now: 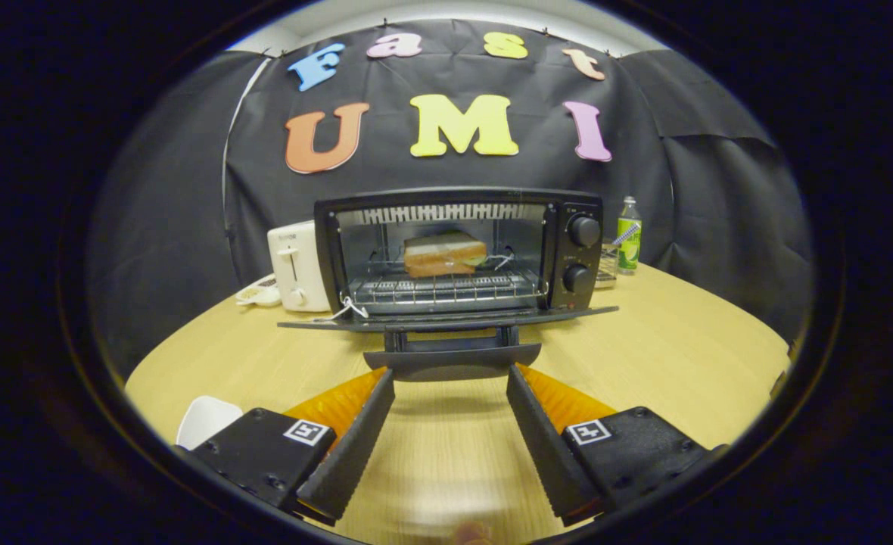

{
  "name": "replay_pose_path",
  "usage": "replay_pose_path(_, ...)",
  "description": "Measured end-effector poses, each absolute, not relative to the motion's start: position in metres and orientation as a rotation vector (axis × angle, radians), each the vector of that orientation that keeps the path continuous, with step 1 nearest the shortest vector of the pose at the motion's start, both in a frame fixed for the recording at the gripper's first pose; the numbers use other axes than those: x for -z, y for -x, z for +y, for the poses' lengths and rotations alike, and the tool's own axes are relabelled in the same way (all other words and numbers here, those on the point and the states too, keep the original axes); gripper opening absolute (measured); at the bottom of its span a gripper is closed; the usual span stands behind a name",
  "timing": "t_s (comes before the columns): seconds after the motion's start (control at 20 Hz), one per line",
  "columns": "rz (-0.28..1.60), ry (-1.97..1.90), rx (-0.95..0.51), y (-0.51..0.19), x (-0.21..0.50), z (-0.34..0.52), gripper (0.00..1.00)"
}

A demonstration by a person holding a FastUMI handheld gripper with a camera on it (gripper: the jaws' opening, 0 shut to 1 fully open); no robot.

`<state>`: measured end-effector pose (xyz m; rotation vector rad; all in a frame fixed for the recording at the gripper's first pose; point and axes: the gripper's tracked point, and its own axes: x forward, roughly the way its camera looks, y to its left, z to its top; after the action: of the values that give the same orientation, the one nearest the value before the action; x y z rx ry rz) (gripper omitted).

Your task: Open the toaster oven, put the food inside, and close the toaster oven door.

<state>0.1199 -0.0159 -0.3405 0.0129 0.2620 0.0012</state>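
The oven [458, 250] stands open with its door [446, 319] folded down flat and the sandwich [444, 253] already on the rack inside; the gripper [450, 378] is wide and empty, fingertips just at the door handle [452, 358]; only closing seems left

A recording booth: black cloth wall [189, 197] behind a wooden table [681, 341].
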Motion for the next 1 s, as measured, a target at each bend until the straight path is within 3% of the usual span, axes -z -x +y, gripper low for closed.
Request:
replay_pose_path(0.6,0.091,0.077,-0.026,-0.142,0.303,-0.016,1.0)
replay_pose_path(1.0,0.108,0.034,-0.035,-0.155,0.271,-0.019,1.0)
